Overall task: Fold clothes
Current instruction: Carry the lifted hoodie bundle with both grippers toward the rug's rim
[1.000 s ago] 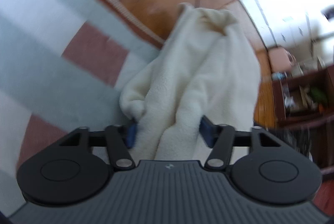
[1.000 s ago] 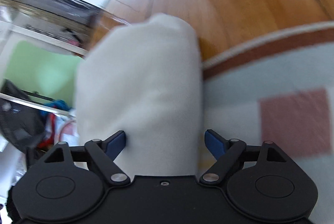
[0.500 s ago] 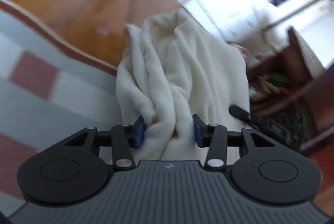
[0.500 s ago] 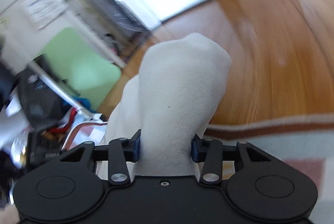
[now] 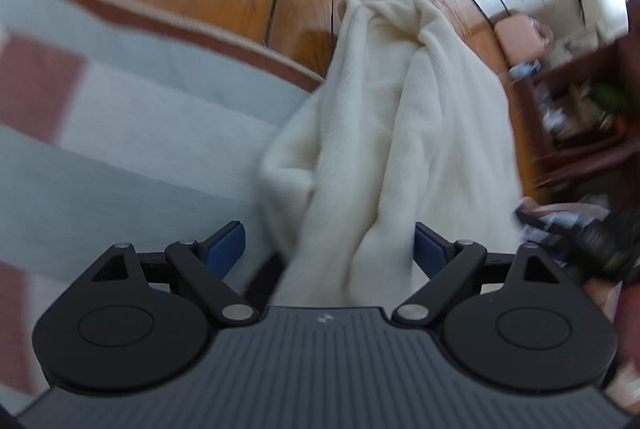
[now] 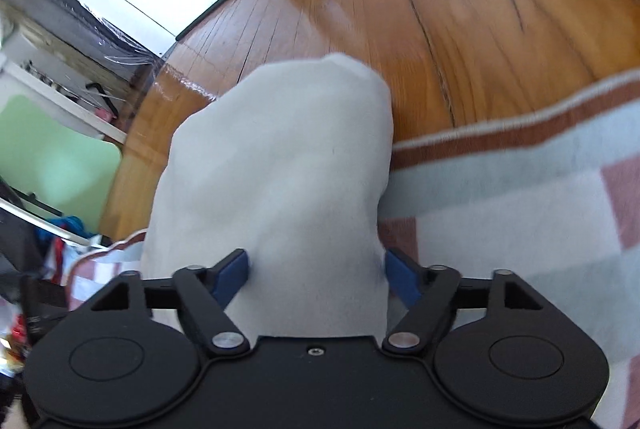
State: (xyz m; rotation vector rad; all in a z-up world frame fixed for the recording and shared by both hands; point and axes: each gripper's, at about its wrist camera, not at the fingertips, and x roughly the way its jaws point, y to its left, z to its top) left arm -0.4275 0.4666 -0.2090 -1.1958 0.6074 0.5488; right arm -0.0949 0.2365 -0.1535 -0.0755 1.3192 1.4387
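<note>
A cream fleece garment (image 5: 400,133) hangs bunched in folds between the blue pads of my left gripper (image 5: 328,243). The jaws are opening: a gap shows beside the left pad, and the right pad sits at the cloth's edge. In the right wrist view the same garment (image 6: 280,157) looks smooth and pale. It runs up between the pads of my right gripper (image 6: 316,263), whose jaws are also opening, spread wide and not squeezing the fabric. How the cloth stays up is hidden behind the gripper bodies.
A checked rug (image 5: 132,133) in pale blue, white and dusty red with a brown border lies on the wooden floor (image 6: 480,13). A dark shelf unit (image 5: 580,117) with clutter stands at the right. A green panel (image 6: 48,165) and piled items are at the left.
Half a second ago both pairs of jaws pinched the garment narrowly; both have now spread wide. Both views have swung, so more of the rug shows.
</note>
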